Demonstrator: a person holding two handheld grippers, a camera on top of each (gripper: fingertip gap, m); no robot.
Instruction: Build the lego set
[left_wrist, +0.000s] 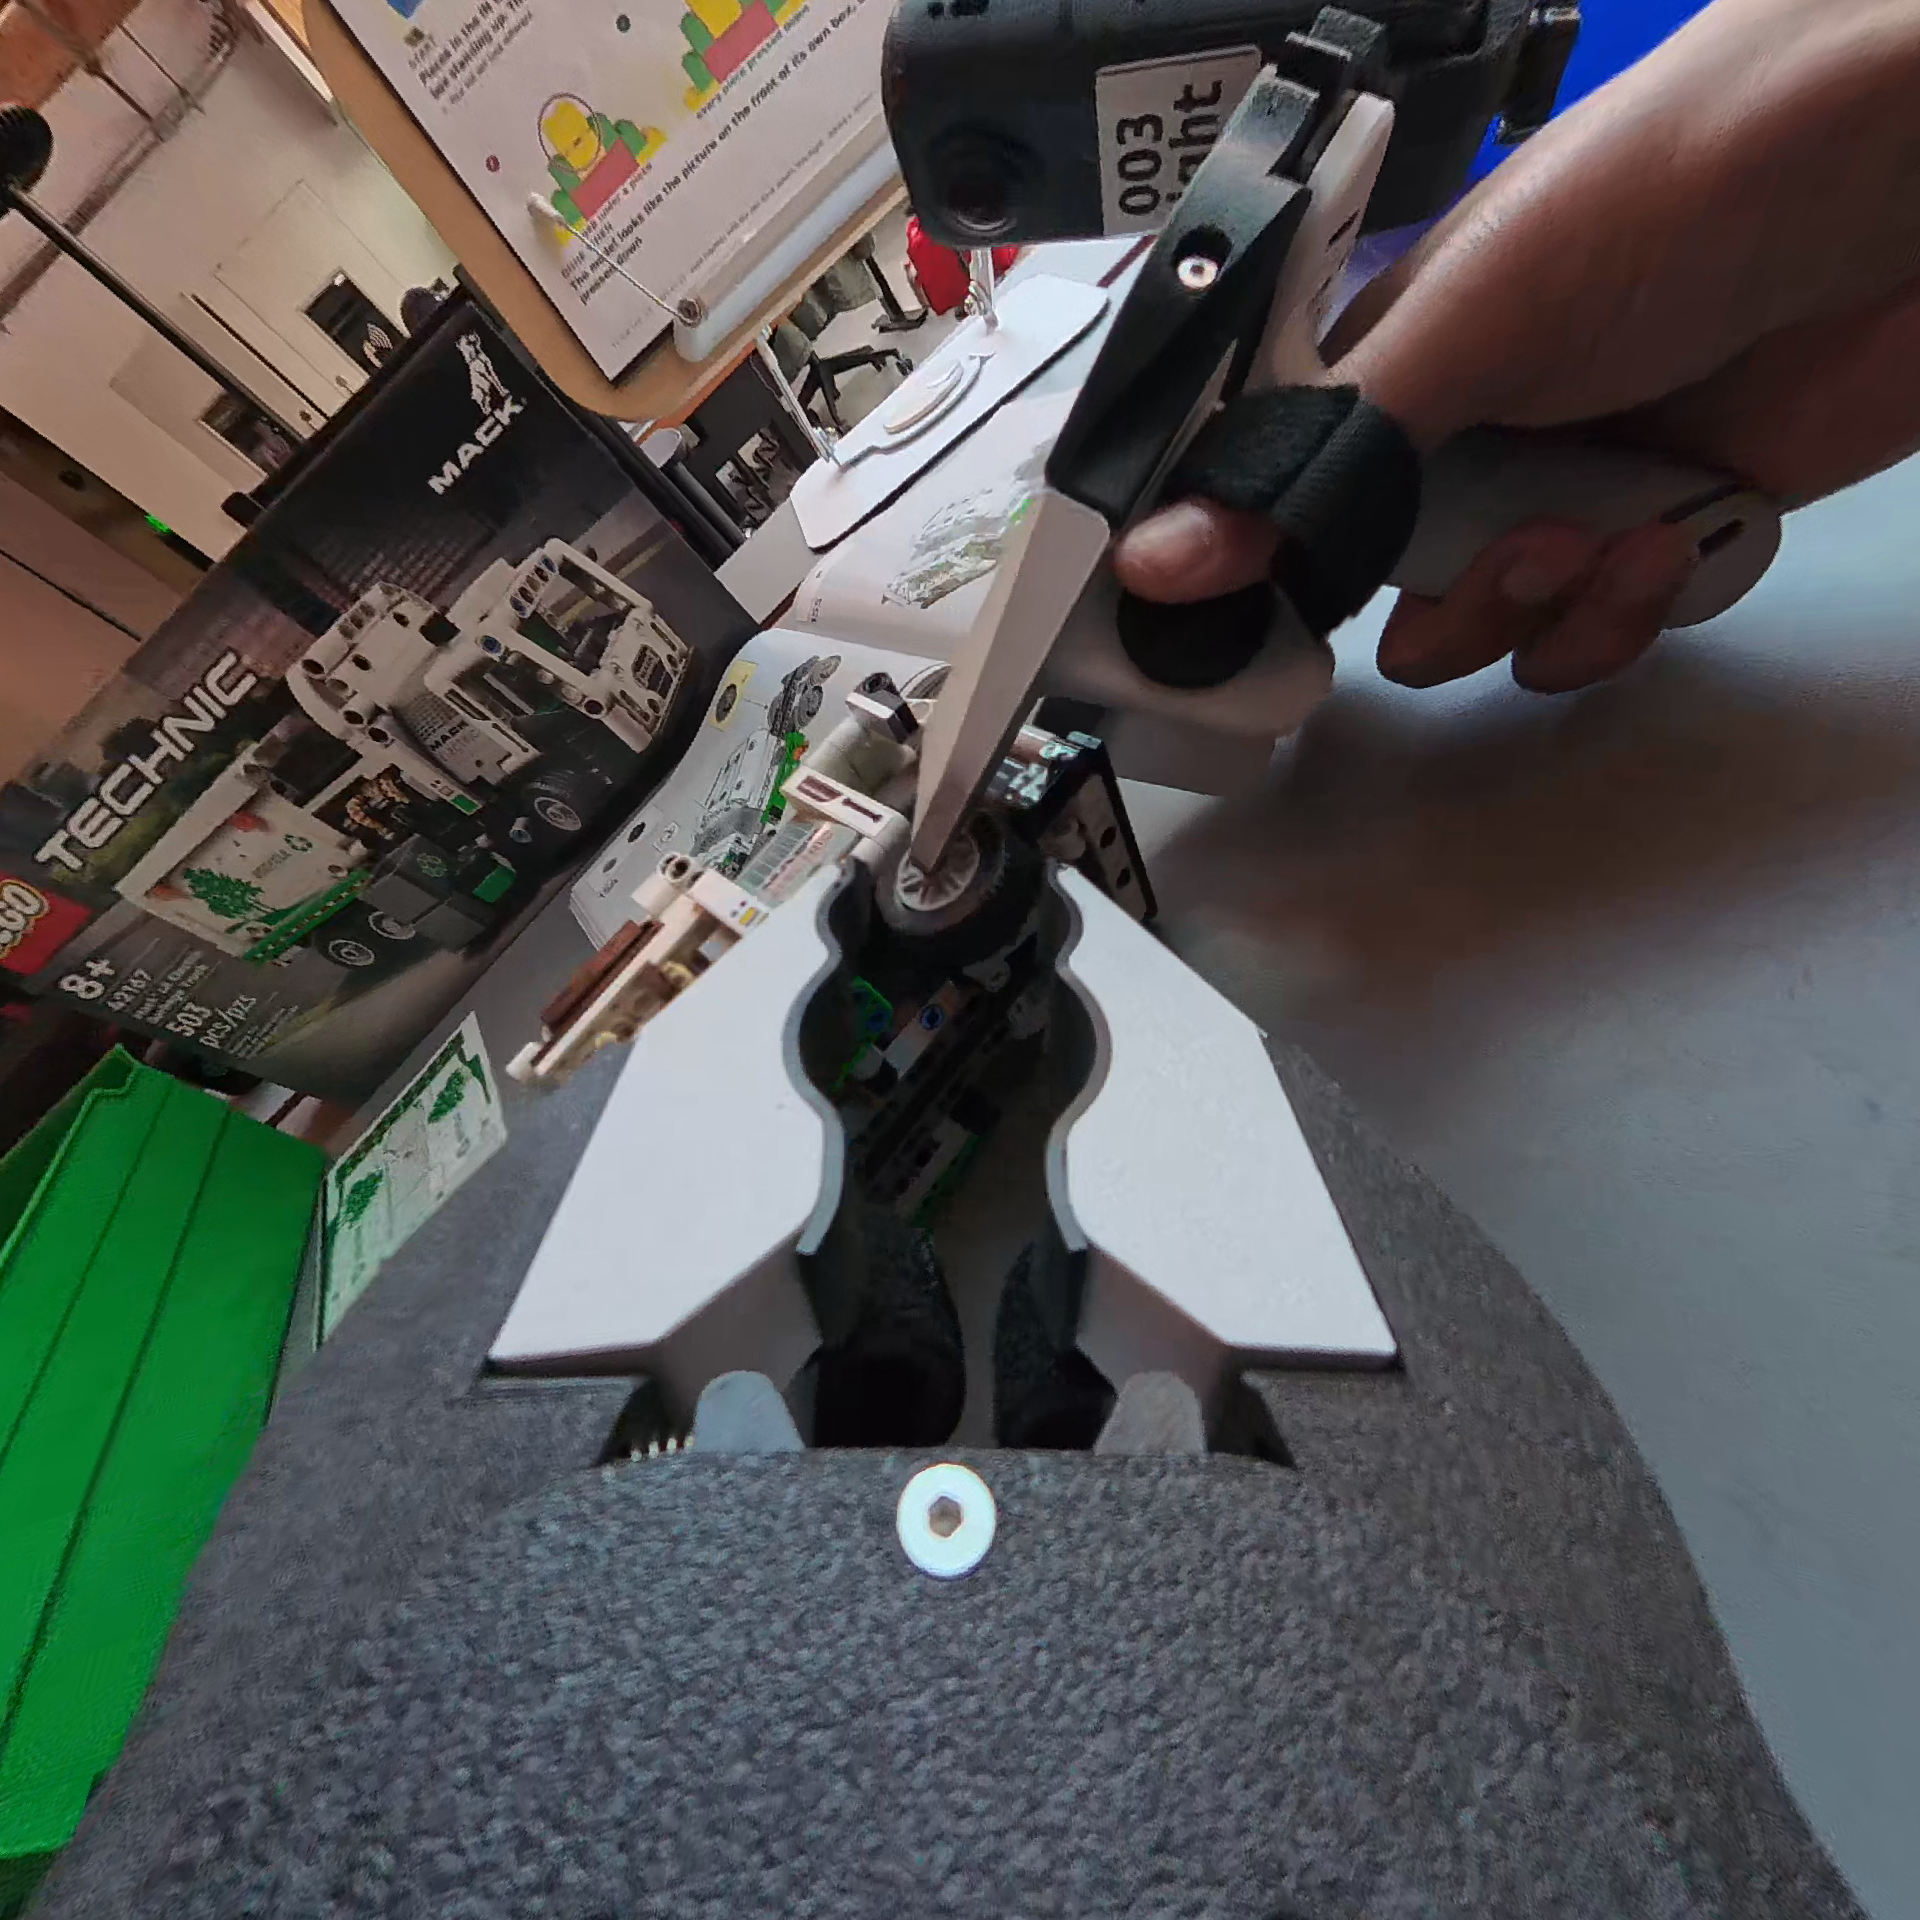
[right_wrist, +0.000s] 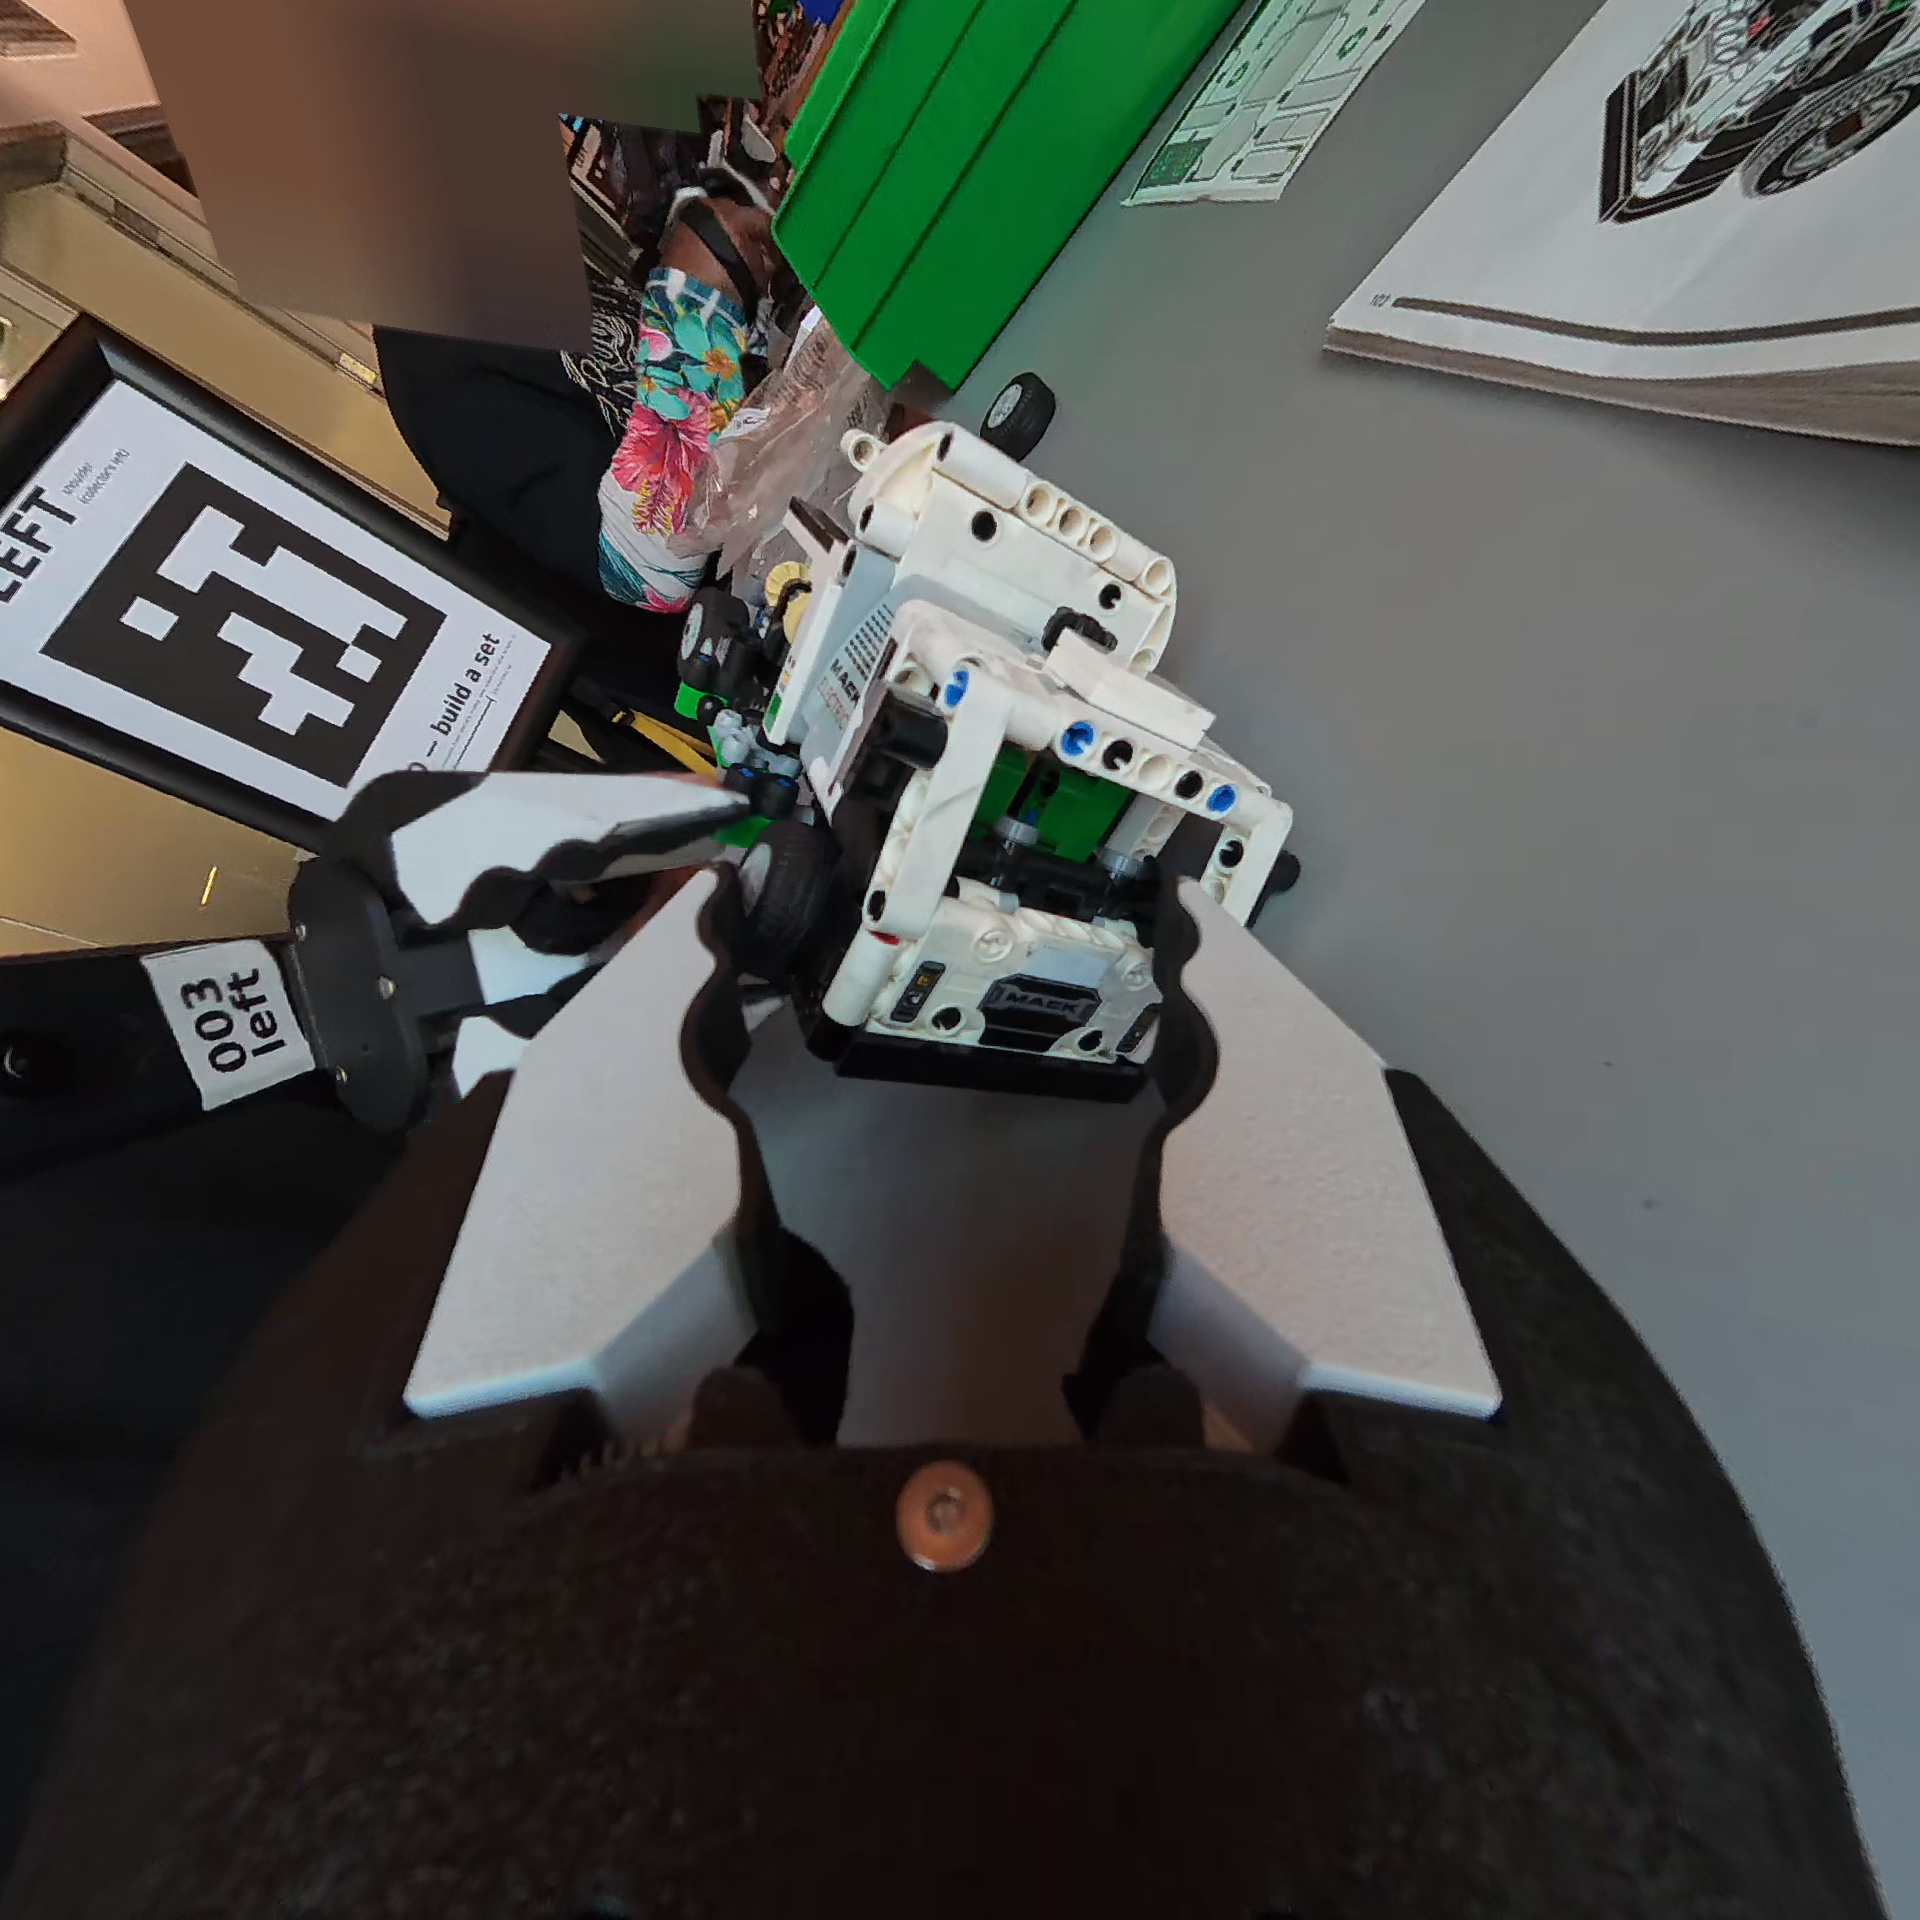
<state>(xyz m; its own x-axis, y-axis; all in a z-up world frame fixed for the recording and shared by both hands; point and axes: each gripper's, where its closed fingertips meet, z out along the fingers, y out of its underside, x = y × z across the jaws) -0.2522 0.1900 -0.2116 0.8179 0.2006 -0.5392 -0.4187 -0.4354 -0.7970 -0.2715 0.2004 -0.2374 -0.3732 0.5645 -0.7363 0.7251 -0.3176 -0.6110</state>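
Note:
The white toy truck (right_wrist: 997, 727) lies on the grey table (right_wrist: 1558, 831) with its grille facing the right wrist camera. My right gripper (right_wrist: 945, 904) is wide open, with the cab between its fingers. One of its fingertips (left_wrist: 930, 847) rests on the grey hub of the black wheel (left_wrist: 966, 894), which also shows in the right wrist view (right_wrist: 784, 899). My left gripper (left_wrist: 951, 883) is open. Its fingers stand on either side of that wheel and the black and green chassis (left_wrist: 925, 1091) without gripping them. In the right wrist view the left gripper (right_wrist: 717, 821) reaches in from the left beside the wheel.
A loose wheel (right_wrist: 1016, 410) lies beyond the truck. A green bin (left_wrist: 125, 1351) is at the left, with a sticker sheet (left_wrist: 416, 1153) beside it. The set's box (left_wrist: 364, 707) stands behind. The open instruction booklet (right_wrist: 1662, 260) lies to the right. A hand (left_wrist: 1610, 364) holds the right gripper.

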